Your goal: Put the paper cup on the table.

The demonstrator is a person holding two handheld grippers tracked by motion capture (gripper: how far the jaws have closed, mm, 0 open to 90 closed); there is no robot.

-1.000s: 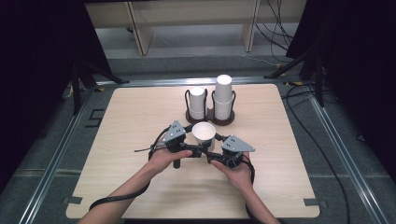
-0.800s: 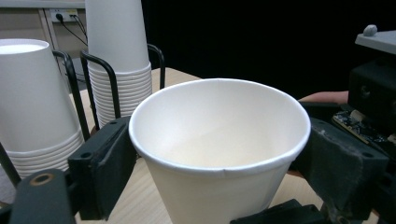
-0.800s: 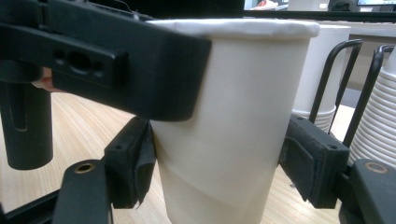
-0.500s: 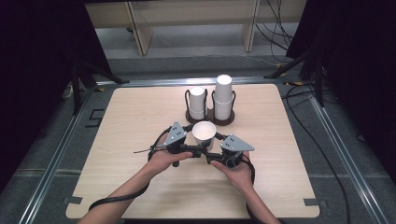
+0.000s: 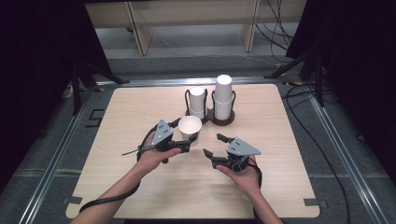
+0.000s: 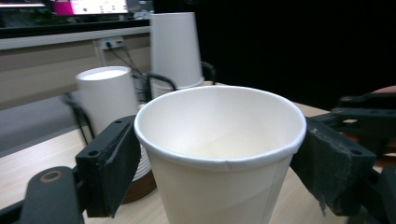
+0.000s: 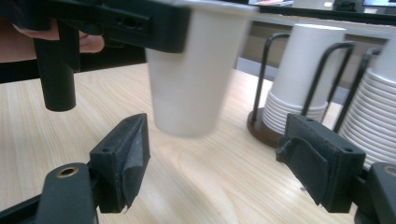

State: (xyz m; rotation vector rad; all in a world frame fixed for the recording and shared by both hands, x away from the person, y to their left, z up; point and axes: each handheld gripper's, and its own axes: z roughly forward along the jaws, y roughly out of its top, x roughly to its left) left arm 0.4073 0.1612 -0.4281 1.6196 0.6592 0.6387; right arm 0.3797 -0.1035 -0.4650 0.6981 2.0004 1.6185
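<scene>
A white paper cup point(image 5: 190, 125) stands upright with its mouth up between the fingers of my left gripper point(image 5: 187, 138), left of the table's middle. The jaws have just been closing and are now shut on the cup. In the left gripper view both pads point(image 6: 112, 163) press on the cup's wall point(image 6: 219, 158) just under the rim. Seen from the right gripper view, the cup point(image 7: 191, 79) appears to hang slightly above the wood. My right gripper point(image 5: 212, 144) is to the cup's right, open and holding nothing; its jaws point(image 7: 212, 163) stand wide apart.
Behind the cup a dark wire holder point(image 5: 212, 120) carries two upside-down stacks of white cups, a short stack point(image 5: 197, 101) and a taller one point(image 5: 223, 95). The light wooden table point(image 5: 140, 186) has bare room at the front and left.
The left jaws closed on the cup and carried it to the left, away from the right gripper. The right gripper has stayed put, open.
</scene>
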